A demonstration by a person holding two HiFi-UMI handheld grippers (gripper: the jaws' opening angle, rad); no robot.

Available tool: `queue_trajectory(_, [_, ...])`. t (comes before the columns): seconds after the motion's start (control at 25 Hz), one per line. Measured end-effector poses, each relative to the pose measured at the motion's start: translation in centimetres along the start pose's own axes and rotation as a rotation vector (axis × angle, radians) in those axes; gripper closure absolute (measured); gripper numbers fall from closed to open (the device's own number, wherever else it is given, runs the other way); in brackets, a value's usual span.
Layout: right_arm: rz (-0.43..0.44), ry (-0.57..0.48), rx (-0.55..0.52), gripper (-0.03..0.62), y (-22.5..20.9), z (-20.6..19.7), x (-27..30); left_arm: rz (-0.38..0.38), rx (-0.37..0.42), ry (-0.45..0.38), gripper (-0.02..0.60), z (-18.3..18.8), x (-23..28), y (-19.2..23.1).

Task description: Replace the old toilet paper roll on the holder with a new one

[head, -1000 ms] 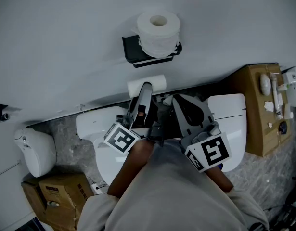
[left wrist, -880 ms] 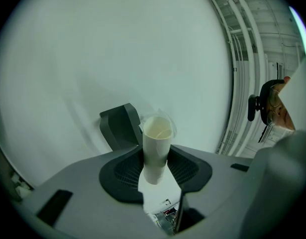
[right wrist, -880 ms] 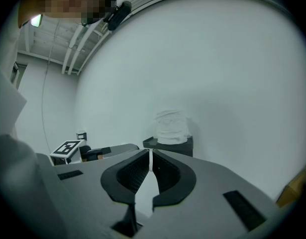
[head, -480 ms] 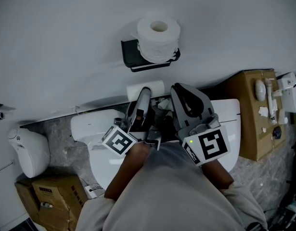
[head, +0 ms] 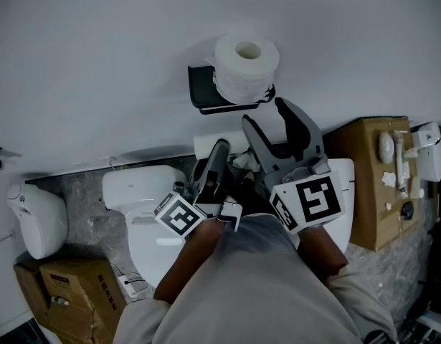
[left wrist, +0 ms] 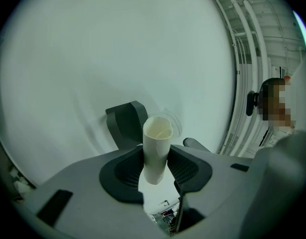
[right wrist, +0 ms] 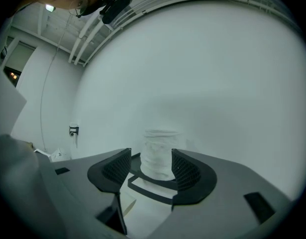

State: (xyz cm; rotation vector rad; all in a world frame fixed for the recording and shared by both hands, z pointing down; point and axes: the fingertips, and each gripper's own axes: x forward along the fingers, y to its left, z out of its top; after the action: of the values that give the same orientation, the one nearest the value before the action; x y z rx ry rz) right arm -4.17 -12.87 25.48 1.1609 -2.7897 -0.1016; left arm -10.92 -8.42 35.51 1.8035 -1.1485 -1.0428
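Your left claw pinches the light, crushable tube mid-length. Your right claw, just opening, is empty; take the soft roll gently by its sides.

A white toilet stands against the pale wall on a grey stone-patterned floor. Just right of the toilet a cardboard box carries small white items. Left of the toilet sits a rounded white container, with a second cardboard box beside it.
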Motion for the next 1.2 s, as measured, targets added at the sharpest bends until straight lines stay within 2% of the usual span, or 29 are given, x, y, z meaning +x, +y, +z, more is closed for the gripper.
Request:
queue_trajectory(0.48, [-0.048, -0.002, 0.027, 0.224, -2.8, 0.1, 4.4, 0.017, -0.010, 0.006, 0.435, 0.2, 1.7, 1.5])
queue_trajectory(0.84, [-0.008, 0.021, 0.050, 0.173, -2.9, -0.5, 7.1, 0.046, -0.023, 0.013, 0.434, 0.2, 2.6, 2.6])
queue_trajectory(1.2, [-0.001, 0.033, 0.032, 0.152, -2.9, -0.5, 8.3, 0.064, -0.030, 0.008, 0.434, 0.9, 2.5, 3.4])
